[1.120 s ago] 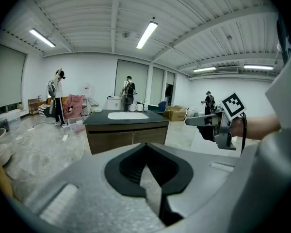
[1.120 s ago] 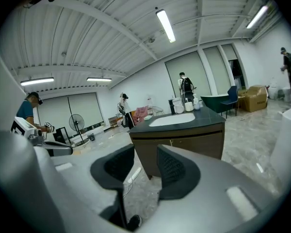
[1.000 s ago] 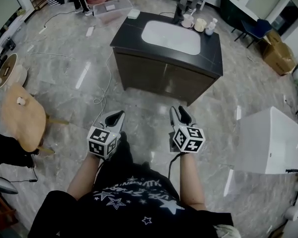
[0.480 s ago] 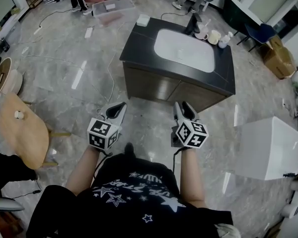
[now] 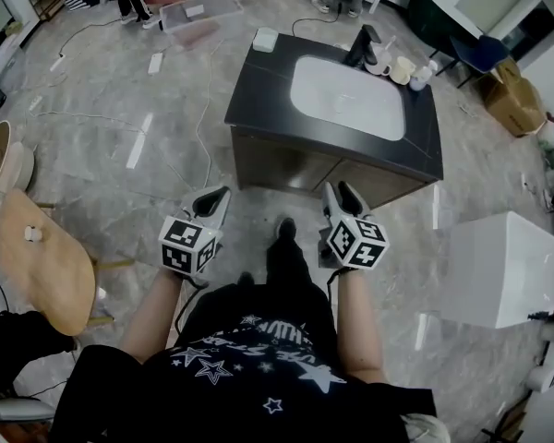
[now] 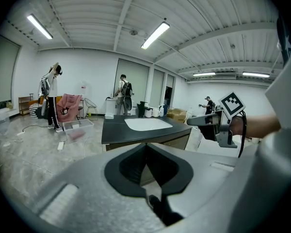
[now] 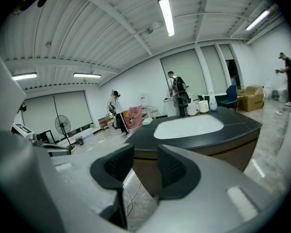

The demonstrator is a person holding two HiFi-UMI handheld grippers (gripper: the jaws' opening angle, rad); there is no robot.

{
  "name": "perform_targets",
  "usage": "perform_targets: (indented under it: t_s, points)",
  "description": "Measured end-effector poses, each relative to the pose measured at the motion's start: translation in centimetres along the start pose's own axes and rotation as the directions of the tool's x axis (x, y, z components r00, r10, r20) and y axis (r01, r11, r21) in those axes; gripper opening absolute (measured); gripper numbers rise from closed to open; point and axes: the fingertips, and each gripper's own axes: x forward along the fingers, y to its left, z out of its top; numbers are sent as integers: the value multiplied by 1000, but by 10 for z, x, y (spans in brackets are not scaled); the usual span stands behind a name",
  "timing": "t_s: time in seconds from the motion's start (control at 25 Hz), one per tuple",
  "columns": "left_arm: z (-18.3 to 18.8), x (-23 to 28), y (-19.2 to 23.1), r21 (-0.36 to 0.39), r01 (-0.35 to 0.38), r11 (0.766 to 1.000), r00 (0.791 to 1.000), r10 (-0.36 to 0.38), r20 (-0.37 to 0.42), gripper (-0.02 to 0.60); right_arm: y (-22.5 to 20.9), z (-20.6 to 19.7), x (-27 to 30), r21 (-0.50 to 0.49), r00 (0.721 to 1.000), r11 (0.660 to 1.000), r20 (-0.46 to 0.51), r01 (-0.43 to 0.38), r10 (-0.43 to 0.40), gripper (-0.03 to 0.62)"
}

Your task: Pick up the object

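Note:
A dark counter with a white sink basin stands ahead of me. On its far edge are a small white box, a black tap, two cups and a small bottle. My left gripper and right gripper hover over the floor just short of the counter's front, holding nothing. In the left gripper view the left gripper has its pads together. The right gripper shows a narrow gap between its pads, with the basin beyond.
A round wooden table is on the left, a white box-like unit on the right. A clear plastic bin, floor cables and a cardboard box lie further off. People stand at the far side.
The person has stepped towards the counter, one foot now forward between the grippers. The counter sits closer in the head view. Both grippers keep their spacing and hold nothing.

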Motion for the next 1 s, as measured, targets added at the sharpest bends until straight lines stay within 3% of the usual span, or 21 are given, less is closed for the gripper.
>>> perform_targets:
  t_s: [0.36,1.0]
  points:
    - [18,41,36,17,-12,1000,1000,12,-12,9,1,27,72,5,999,999,1,-48,48,155]
    - [101,186,167,-19,-108,994,994,107,-37,9,5,126,315,60,992,992,-45,-115,117,155]
